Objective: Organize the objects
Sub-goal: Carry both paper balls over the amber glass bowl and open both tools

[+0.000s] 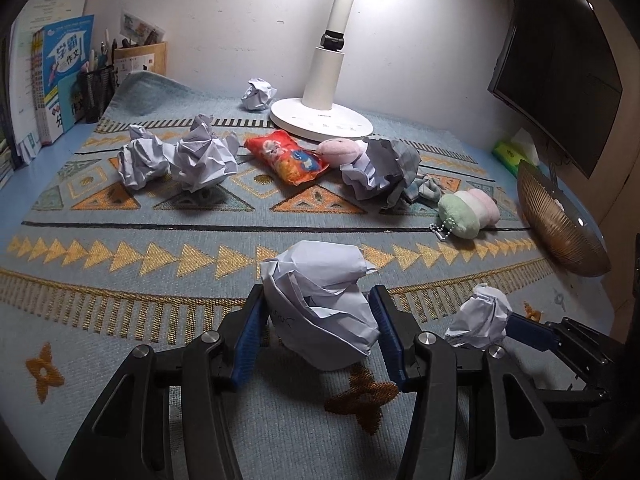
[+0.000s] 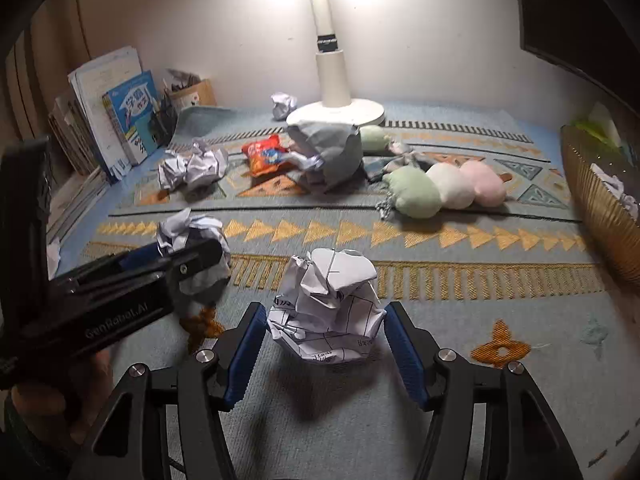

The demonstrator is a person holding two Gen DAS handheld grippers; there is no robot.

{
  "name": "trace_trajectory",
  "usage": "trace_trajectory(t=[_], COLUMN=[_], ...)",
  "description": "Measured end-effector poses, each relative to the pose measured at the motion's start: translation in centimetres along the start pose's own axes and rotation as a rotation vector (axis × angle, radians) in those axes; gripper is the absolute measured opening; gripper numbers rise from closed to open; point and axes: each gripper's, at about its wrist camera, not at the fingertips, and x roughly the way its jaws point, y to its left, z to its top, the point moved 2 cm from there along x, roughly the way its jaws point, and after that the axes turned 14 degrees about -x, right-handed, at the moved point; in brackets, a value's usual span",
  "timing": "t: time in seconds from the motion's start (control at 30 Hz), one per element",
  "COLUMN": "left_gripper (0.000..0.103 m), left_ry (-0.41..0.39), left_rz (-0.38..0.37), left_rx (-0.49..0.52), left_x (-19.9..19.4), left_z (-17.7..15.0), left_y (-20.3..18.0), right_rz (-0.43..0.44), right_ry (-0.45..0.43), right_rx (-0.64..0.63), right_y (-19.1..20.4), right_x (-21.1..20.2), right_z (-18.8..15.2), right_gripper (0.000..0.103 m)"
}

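Observation:
My left gripper [image 1: 318, 312] is shut on a crumpled paper ball [image 1: 320, 304], its blue pads pressed on both sides, just above the patterned mat. My right gripper [image 2: 325, 320] is shut on another crumpled paper ball [image 2: 326, 304]; it also shows in the left wrist view [image 1: 482, 316]. The left gripper and its ball show at the left of the right wrist view [image 2: 188, 240]. Further back lie more paper balls [image 1: 176, 156], a large crumpled sheet [image 1: 380, 164], a red snack pouch [image 1: 286, 156] and a green, white and pink plush [image 2: 444, 188].
A white lamp base [image 1: 320, 120] stands at the back centre. Books [image 1: 60, 76] and a pen holder [image 1: 98, 88] line the back left. A brown ribbed basket [image 2: 596, 212] with paper in it sits at the right edge. A monitor [image 1: 560, 80] hangs at the right.

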Motion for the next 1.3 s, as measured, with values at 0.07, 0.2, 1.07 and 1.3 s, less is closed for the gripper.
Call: trace_trajectory(t=[0.07,0.2,1.07,1.3], left_gripper=[0.049,0.049,0.049,0.082], left_ry=[-0.001,0.022,0.081,0.08], left_rz=[0.006,-0.05,-0.41,-0.416], left_rx=[0.004,0.014,0.383,0.367], left_x=[-0.1,-0.6,4.0,5.3], left_z=[0.0,0.2,-0.4,-0.9], left_y=[-0.2,-2.2,-33.7,-33.9], right_rz=[-0.026,-0.054,-0.35,-0.332], right_ry=[-0.038,-0.098,-0.104,-0.111], right_rx=[0.025,0.121,0.525,0.561], right_y=[-1.4,-5.7,-29.9,-30.2], right_x=[-1.6,-5.1,-15.3,-15.1], right_z=[0.6,1.6,-1.3,-2.5], right_gripper=[0.06,0.06,0.069,0.069])
